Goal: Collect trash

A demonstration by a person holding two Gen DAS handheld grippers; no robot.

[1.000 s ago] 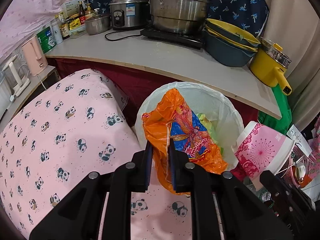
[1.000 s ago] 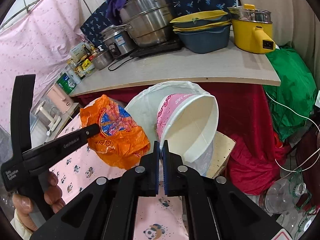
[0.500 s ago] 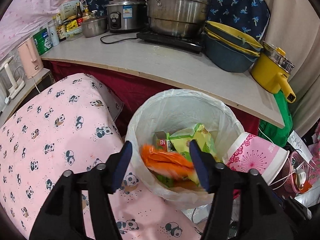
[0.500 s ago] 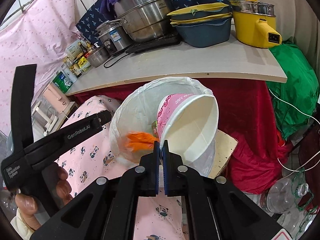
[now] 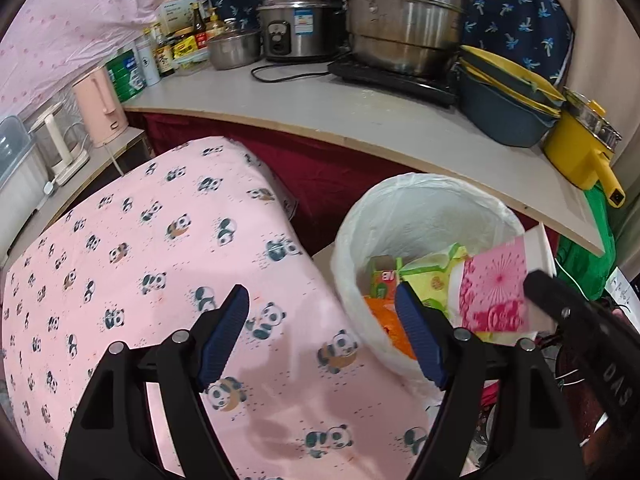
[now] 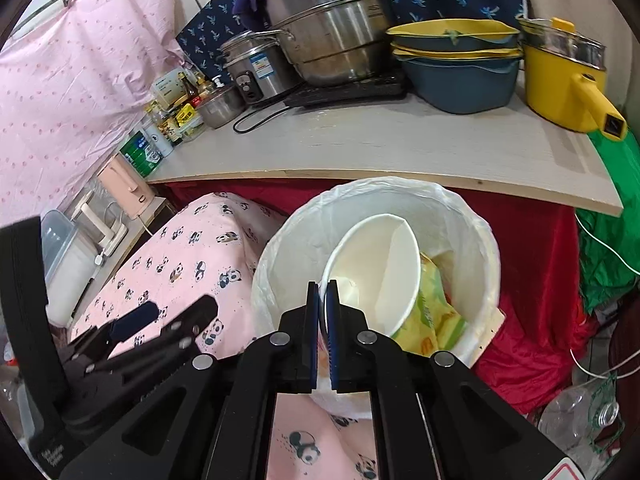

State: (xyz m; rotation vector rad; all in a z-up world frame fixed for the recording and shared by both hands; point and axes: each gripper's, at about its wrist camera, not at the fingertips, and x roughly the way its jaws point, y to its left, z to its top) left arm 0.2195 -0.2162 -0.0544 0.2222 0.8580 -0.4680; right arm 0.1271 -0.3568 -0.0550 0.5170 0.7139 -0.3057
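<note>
Right wrist view: the right gripper is seen nearest, its jaws clamped on the rim of the paper cup, which is now tilted over the mouth of the lined trash bin rather than held beside it as a second ago. In the left wrist view the left gripper is held with its jaws wide apart and nothing between them, above the panda-print cloth. The orange wrapper that was pinched there a second ago has been dropped and now lies inside the bin among green and yellow packets. One piece of trash is thus judged delivered, and the cup seems next: only a release over the bin appears to be needed. Beyond the bin, the red drape and the countertop with its steel pots are seen.
</note>
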